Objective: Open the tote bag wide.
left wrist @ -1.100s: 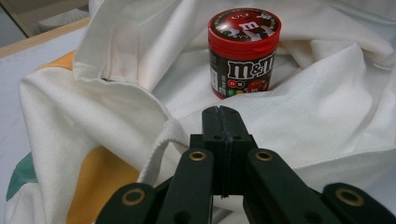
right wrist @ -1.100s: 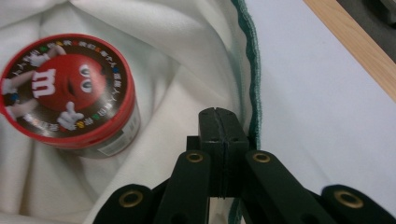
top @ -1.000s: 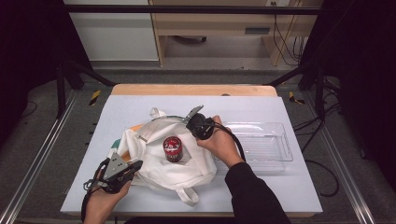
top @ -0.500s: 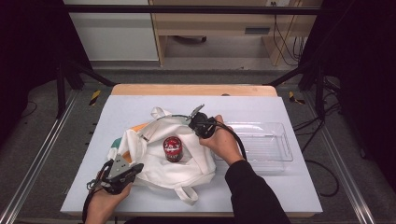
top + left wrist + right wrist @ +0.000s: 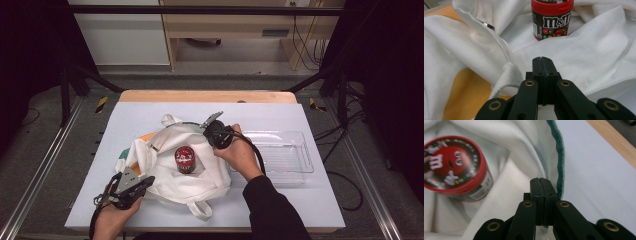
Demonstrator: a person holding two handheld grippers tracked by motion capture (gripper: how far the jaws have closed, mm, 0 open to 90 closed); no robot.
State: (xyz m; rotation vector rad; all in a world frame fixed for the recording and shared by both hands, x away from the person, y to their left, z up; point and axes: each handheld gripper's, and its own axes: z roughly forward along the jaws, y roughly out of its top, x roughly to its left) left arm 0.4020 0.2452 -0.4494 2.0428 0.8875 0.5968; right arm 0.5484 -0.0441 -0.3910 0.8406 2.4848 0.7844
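We think the job is to hold the white bag [image 5: 175, 170] open so the red candy jar [image 5: 185, 159] can come out, so we should pull both edges apart gently and keep the jar upright. The jar stands in the middle of the bag. Our left gripper [image 5: 142, 182], at the bag's near left edge, is closed, touching cloth. Our right gripper [image 5: 209, 123], at the bag's far rim, is closed too; whether it pinches the green-trimmed edge we cannot tell.

A clear plastic tray [image 5: 295, 157] lies on the white table [image 5: 310, 200] — right side, bare. Beyond the wooden far edge [image 5: 200, 96] stands a wooden shelf [image 5: 235, 30] — cables [image 5: 300, 40] trail beside it.
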